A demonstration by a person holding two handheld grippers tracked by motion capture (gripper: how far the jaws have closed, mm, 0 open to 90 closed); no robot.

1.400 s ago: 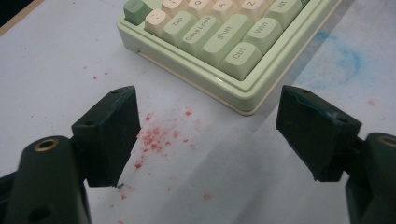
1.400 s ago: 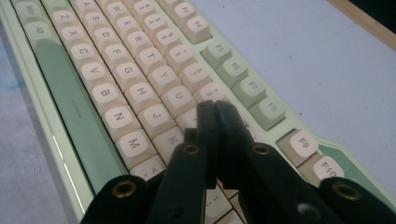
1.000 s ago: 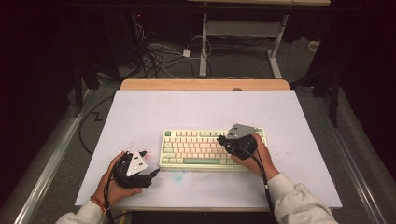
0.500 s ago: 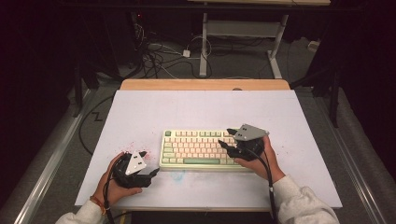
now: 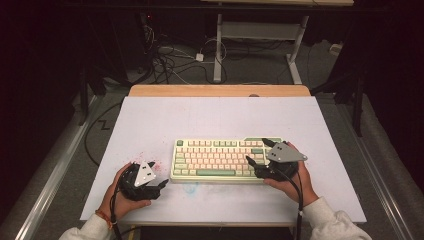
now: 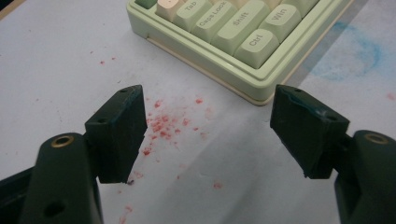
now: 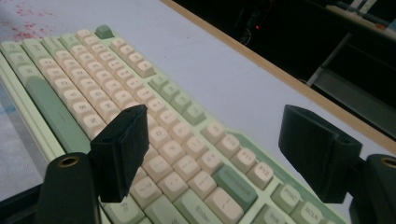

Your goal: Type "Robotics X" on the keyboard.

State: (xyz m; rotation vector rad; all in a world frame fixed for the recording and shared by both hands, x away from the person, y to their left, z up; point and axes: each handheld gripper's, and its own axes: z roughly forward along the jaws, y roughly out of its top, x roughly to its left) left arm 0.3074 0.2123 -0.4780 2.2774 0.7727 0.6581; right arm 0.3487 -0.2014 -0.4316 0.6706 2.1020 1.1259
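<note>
A pale green keyboard [image 5: 220, 159] with cream and green keys lies in the middle of the white table top [image 5: 210, 115]. My left gripper [image 5: 161, 185] rests on the table just off the keyboard's near-left corner [image 6: 243, 51], and its jaws stand open with bare table between them [image 6: 205, 126]. My right gripper [image 5: 257, 151] hovers over the keyboard's right end, its grey plate on top. Its jaws have just been opening and now stand wide apart above the keys [image 7: 215, 123]; nothing is held between them.
Red specks [image 6: 161, 123] dot the table by the left gripper, and a blue smudge [image 6: 355, 56] lies in front of the keyboard. A wooden strip [image 5: 220, 90] edges the table's far side. Cables [image 5: 170, 60] and a desk frame [image 5: 260, 35] lie beyond it.
The right gripper has slid rightward toward the keyboard's right end and its jaws have opened. The left gripper has stayed in place.
</note>
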